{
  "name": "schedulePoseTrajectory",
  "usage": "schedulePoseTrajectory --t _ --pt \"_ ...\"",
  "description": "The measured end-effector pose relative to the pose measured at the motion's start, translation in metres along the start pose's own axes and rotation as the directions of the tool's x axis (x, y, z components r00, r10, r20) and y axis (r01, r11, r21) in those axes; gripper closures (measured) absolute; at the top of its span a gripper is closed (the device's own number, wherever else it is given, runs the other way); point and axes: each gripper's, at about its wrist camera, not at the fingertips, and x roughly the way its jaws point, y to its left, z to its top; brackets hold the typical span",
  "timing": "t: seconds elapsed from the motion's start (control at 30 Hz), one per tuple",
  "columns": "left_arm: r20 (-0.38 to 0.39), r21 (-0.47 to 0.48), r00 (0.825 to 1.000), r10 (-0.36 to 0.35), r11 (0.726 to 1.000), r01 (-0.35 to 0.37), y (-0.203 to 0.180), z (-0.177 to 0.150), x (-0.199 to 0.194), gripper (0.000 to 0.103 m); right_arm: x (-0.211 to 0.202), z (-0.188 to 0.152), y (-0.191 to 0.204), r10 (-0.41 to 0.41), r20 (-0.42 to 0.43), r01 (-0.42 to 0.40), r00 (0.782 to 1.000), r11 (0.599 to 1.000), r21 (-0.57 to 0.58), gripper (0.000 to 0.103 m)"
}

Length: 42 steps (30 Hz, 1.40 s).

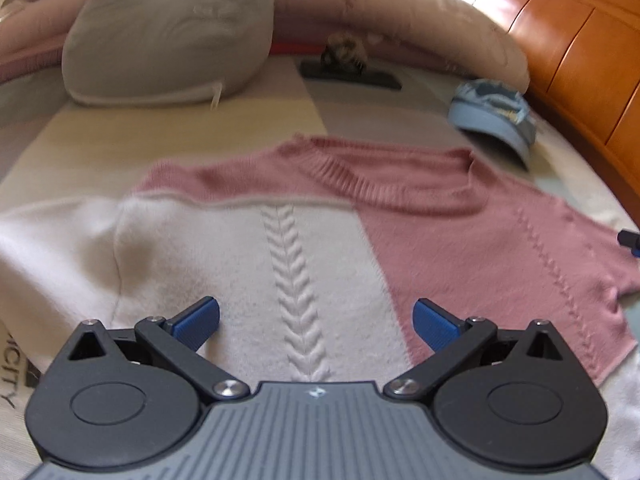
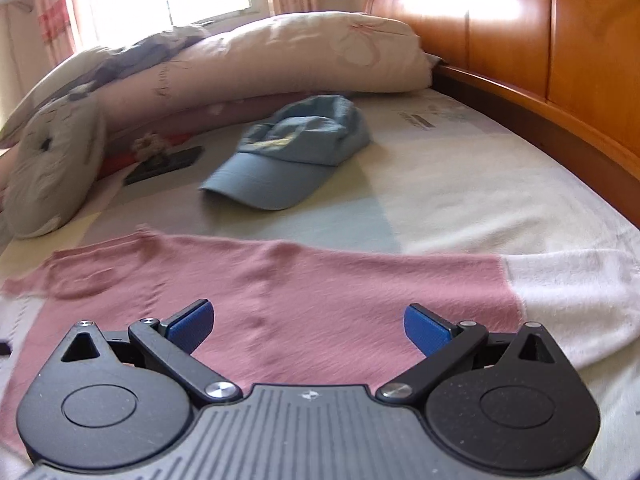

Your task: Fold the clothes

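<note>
the pink and white sweater lies flat on the bed, with a blue cap beyond it. the left hand-held gripper is wide open above the white part and holds nothing. the right hand-held gripper is also wide open and empty, above the pink part.

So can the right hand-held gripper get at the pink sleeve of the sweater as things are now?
Probably yes. The right hand-held gripper is open with the sweater lying flat right under its fingers, and nothing sits on the pink sleeve. The blue cap lies further back on the bed, clear of it.
</note>
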Motion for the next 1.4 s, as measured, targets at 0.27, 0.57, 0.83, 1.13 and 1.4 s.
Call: schedulePoseTrajectory --t 0.27,0.57,0.83,1.13,1.4 --pt "-0.017 -0.005 0.998 0.062 0.998 -0.062 0.007 -0.001 0.007 0.001 0.0 -0.023 -0.04 -0.046 -0.077 0.047 0.996 0.999 0.006 0.0" --pt "-0.039 0.001 0.994 0.098 0.995 -0.098 0.002 0.009 0.015 0.001 0.005 0.014 -0.07 -0.161 -0.023 0.161 0.987 0.987 0.019 0.0" --pt "-0.027 -0.001 0.995 0.097 0.995 -0.097 0.004 0.005 0.012 0.001 0.009 -0.002 -0.099 -0.236 -0.076 0.238 0.969 0.971 0.008 0.0" --pt "-0.028 -0.001 0.994 0.107 0.994 -0.107 0.003 0.006 0.015 0.001 -0.016 0.007 -0.097 -0.239 0.004 0.239 0.971 0.97 0.038 0.0" --pt "-0.022 0.005 0.994 0.11 0.994 -0.11 0.002 0.004 0.015 0.001 0.016 0.017 -0.102 -0.234 -0.009 0.235 0.972 0.972 0.022 0.0"
